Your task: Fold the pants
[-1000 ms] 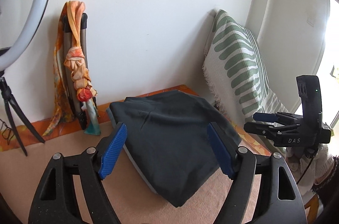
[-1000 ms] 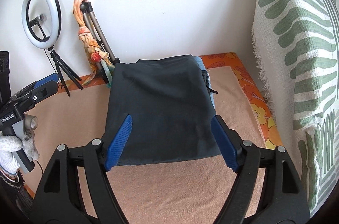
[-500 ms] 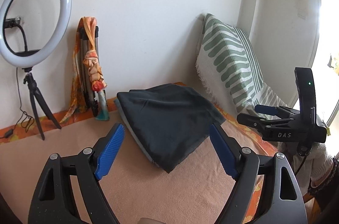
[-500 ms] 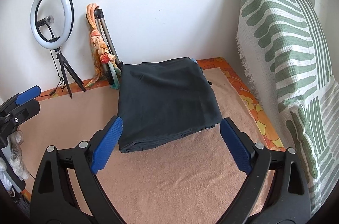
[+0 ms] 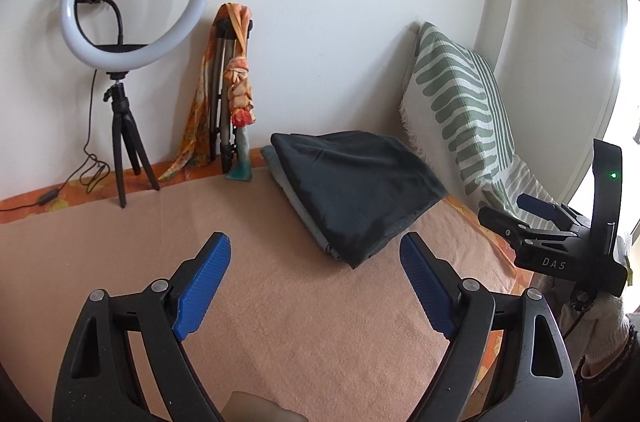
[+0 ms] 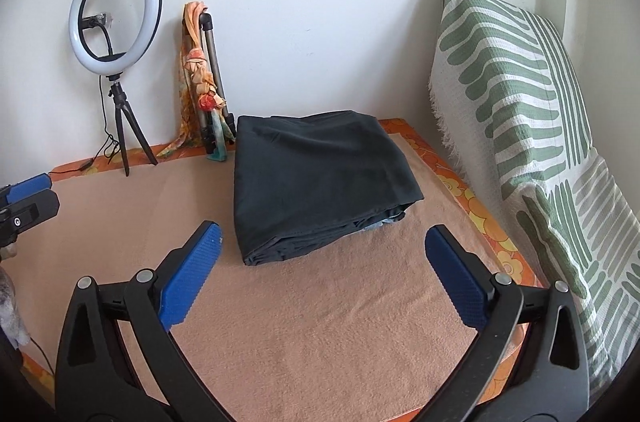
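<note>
Only legible writing: "DAS" in white on the body of your right gripper (image 5: 536, 208), seen off to the right of the left jaws; the green LED on its upright black part is lit. Your left gripper (image 5: 316, 280) has its jaws wide apart with nothing between them; right gripper (image 6: 322, 270) same, jaws spread and holding nothing. The pants (image 6: 320, 178) sit folded in a dark stack on the peach blanket (image 6: 320, 334), straight ahead of the right jaws and clear of both blue pads (image 6: 188, 274); from the left wrist view they lie ahead and right of centre (image 5: 356, 190), with a grey-blue layer peeking out along the near-left edge. Versus a second ago: both grippers have backed off, the stack was framed between the pads then and now lies well beyond the tips, and the stack itself looks unmoved. Around it: ring light (image 6: 114, 16) on its small tripod far left of the jaws, a folded tripod with an orange scarf (image 6: 198, 78) against the wall just left of the stack, and the green-striped cushion (image 6: 516, 102) along the right. Your left gripper shows at the left edge of the right view (image 6: 26, 200). Nothing lies between the jaws and the pants.
</note>
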Available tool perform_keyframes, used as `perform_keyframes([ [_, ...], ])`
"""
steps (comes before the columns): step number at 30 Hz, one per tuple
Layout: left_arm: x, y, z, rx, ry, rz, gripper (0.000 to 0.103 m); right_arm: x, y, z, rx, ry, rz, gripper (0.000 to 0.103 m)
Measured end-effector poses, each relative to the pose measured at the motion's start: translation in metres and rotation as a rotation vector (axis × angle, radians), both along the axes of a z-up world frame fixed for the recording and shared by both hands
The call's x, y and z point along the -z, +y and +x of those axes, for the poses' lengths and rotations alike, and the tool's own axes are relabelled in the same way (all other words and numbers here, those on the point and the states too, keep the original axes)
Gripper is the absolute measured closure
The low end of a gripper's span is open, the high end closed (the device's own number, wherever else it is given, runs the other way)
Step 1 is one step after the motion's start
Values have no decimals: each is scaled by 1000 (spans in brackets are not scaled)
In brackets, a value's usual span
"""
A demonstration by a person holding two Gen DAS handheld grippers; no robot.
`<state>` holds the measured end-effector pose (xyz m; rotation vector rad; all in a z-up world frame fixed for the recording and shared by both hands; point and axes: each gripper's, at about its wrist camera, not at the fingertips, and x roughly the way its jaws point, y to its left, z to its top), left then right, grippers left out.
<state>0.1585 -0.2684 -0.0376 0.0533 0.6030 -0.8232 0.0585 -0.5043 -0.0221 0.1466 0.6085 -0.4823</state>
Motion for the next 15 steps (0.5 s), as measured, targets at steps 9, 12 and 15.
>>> perform_keyframes([
  [9,17,18,-8,-51,-59,73,0,11,36,5,-7,-25,-59,0],
  [12,21,22,-11,-65,-68,96,0,16,40,5,-12,-17,-65,0],
  [15,20,24,-15,-75,-83,107,0,15,41,3,-6,-27,-77,0],
])
